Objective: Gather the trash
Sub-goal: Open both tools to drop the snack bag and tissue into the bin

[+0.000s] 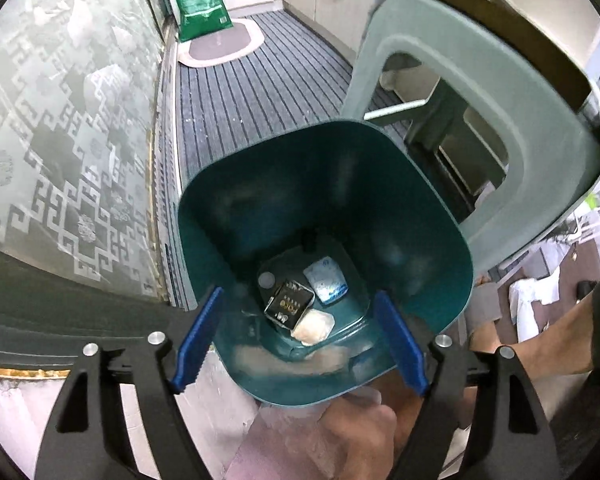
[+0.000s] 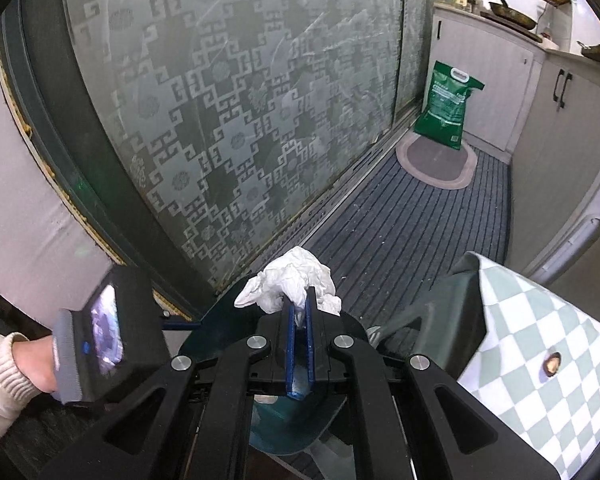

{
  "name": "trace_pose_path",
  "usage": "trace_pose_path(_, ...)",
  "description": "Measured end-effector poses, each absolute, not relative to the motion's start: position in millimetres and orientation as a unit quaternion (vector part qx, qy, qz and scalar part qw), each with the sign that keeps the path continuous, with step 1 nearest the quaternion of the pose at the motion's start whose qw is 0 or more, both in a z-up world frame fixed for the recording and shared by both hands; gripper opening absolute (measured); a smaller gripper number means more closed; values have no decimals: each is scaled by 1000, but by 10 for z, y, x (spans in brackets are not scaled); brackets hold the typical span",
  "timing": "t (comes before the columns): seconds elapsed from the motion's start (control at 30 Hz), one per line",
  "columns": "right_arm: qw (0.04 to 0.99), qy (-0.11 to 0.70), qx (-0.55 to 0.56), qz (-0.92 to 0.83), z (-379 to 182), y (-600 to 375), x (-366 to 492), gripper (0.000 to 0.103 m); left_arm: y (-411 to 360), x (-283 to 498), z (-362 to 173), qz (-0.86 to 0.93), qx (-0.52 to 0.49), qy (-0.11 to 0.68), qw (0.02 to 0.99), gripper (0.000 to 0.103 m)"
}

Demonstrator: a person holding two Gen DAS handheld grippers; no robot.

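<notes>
I look down into a dark teal bin on the floor. At its bottom lie a black packet, a blue and white wrapper and a pale crumpled piece. My left gripper hangs open above the bin's near side, and nothing sits between its blue fingers. A pale blur crosses the near wall below them. My right gripper is shut on a crumpled white tissue, held just over the bin's rim.
A pale green stool with a checkered seat stands right beside the bin. A patterned glass door runs along the left. A striped mat leads to a green bag by the cabinets. A person's bare skin shows below the bin.
</notes>
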State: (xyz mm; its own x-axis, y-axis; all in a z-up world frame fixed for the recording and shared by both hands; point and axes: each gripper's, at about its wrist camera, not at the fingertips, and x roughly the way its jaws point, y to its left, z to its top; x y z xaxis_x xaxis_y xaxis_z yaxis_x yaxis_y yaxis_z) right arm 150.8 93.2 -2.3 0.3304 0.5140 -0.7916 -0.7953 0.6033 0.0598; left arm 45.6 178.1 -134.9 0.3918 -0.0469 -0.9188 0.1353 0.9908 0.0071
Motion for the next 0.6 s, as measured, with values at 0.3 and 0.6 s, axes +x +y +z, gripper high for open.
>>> trace_pose_path(0.3,776,435,-186,417,-246,1121,1476,4,1928,399,-1058,-41,6,508,861,70)
trace_pose_path(0.6,749,471,-221,410,-553,1245,1445,4,2053,340,-763,-27,-28,463,885,56)
